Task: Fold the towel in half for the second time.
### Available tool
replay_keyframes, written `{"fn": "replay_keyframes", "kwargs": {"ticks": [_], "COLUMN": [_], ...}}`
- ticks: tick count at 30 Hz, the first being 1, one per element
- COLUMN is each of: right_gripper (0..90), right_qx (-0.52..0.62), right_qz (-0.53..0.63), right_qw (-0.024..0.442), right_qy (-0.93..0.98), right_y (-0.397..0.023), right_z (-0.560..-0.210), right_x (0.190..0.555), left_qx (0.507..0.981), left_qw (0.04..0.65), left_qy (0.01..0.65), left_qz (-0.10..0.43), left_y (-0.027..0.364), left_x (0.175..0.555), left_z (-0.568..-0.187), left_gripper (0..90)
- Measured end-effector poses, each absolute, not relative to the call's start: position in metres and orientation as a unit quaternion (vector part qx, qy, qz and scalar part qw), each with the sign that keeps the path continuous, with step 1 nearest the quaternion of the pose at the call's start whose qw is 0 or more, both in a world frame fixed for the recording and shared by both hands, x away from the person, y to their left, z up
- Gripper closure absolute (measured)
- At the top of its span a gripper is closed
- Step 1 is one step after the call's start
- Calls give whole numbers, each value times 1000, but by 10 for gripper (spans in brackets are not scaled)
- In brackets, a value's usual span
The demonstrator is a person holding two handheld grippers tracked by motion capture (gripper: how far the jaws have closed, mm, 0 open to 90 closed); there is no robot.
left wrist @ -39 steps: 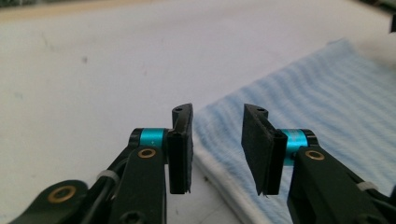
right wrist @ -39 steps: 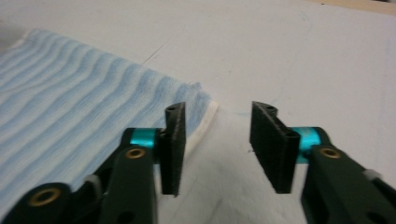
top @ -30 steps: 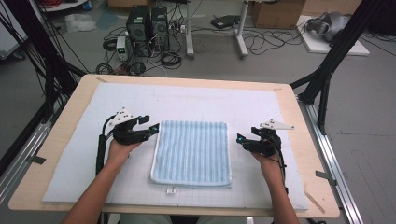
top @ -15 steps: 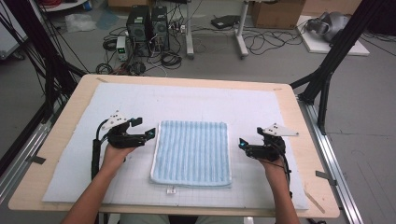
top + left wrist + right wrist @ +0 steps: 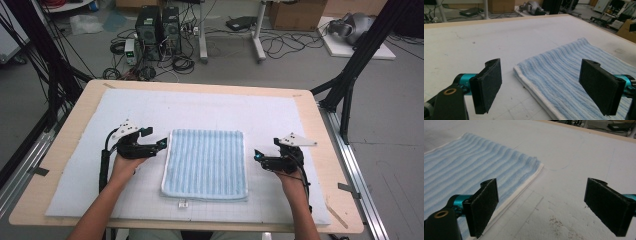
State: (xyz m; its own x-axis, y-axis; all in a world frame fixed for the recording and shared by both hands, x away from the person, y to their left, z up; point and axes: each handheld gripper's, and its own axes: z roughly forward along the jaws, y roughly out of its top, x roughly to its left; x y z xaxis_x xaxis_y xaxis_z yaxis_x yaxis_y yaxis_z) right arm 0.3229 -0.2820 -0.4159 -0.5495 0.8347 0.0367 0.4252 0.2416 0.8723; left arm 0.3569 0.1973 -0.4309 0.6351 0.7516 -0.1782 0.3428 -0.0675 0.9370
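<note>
The folded blue towel (image 5: 205, 164) lies flat at the table (image 5: 65, 150) centre. The left gripper (image 5: 161, 144) and right gripper (image 5: 257, 155), jaws just opened and empty, flank it. Folding appears complete; only withdrawal seems left.

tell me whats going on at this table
A person is working with a two-jaw gripper in each hand over a folded blue striped towel that lies flat on a white mat. The left gripper sits at the towel's left edge and the right gripper just off its right edge. Both have just been opening their jaws, which now stand wide with nothing between them. The towel rests on the mat, free of either grip.
</note>
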Motion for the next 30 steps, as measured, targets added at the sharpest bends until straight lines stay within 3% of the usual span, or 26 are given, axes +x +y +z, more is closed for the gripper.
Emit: {"fn": "replay_keyframes", "kwargs": {"ticks": [6,21,25,30], "right_gripper": [114,114,114,114], "right_qx": [419,420,419,419], "right_qz": [450,449,446,444], "right_qw": [222,207,205,205], "right_qy": [757,761,764,765], "right_y": [-282,-281,-280,-280], "right_z": [-418,-420,-421,-422], "right_x": [325,323,324,325], "left_qx": [702,738,755,786], "left_qw": [553,502,476,434], "left_qy": [415,420,420,411], "left_qz": [173,166,166,156], "left_y": [202,179,170,165], "left_x": [367,407,414,417], "left_z": [-436,-428,-435,-447], "left_gripper": [192,231,277,406]}}
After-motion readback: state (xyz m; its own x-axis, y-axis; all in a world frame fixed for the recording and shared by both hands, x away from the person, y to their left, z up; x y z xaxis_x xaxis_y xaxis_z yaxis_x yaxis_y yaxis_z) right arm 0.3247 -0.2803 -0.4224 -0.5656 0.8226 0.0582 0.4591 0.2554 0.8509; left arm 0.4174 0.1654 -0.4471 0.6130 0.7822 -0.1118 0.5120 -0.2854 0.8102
